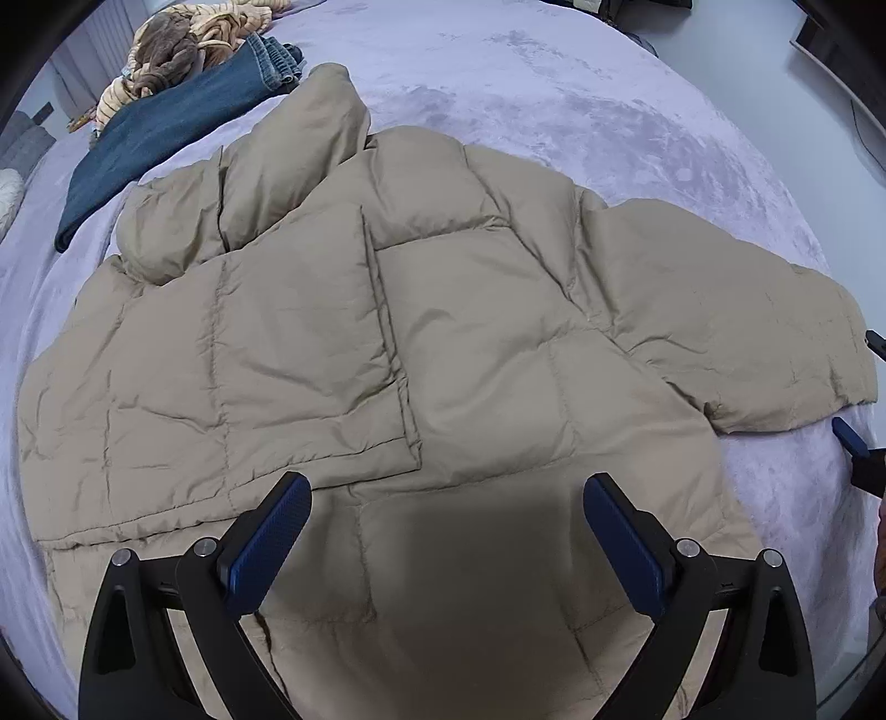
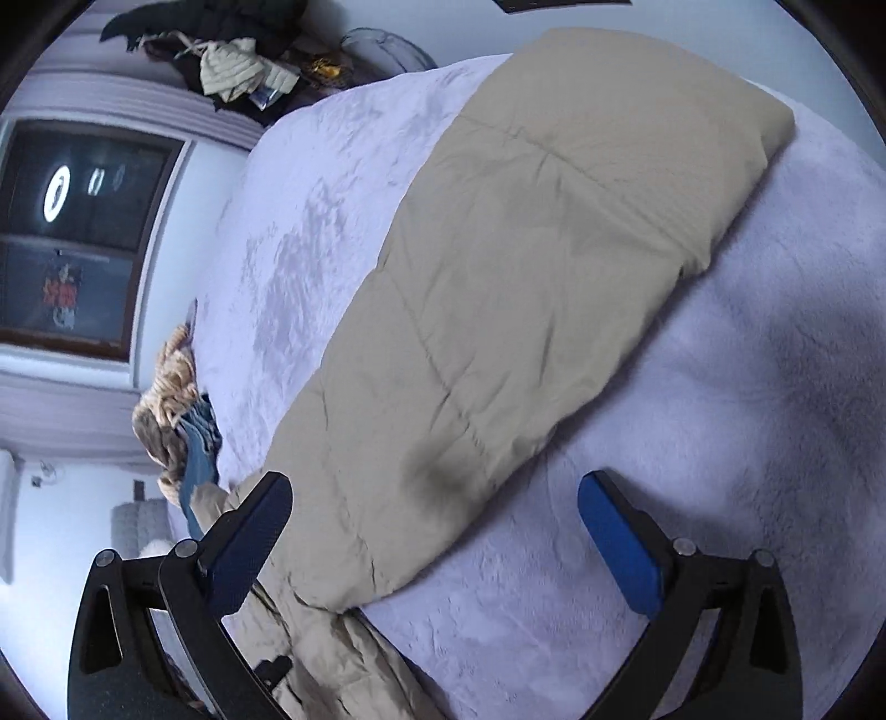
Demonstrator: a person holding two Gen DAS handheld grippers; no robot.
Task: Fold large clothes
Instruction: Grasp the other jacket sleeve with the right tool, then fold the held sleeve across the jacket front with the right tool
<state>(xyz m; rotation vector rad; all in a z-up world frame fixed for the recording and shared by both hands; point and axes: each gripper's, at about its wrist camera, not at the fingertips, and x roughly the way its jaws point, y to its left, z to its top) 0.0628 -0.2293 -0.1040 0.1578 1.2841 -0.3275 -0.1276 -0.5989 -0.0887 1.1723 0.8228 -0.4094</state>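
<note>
A large beige quilted puffer jacket (image 1: 443, 332) lies spread flat on a lavender bed (image 1: 554, 99), front up, with one sleeve (image 1: 747, 332) stretched out to the right. My left gripper (image 1: 446, 498) is open and empty, hovering over the jacket's lower hem. My right gripper (image 2: 434, 498) is open and empty, just above the base of that sleeve (image 2: 526, 277), which runs away from it toward the cuff. The right gripper's blue fingertips (image 1: 847, 435) show at the right edge of the left wrist view, beside the cuff.
Folded blue jeans (image 1: 166, 122) and a tan striped plush blanket (image 1: 194, 44) lie at the bed's far left. A pile of dark and cream clothes (image 2: 232, 61) sits beyond the bed. A dark window (image 2: 83, 232) is on the wall.
</note>
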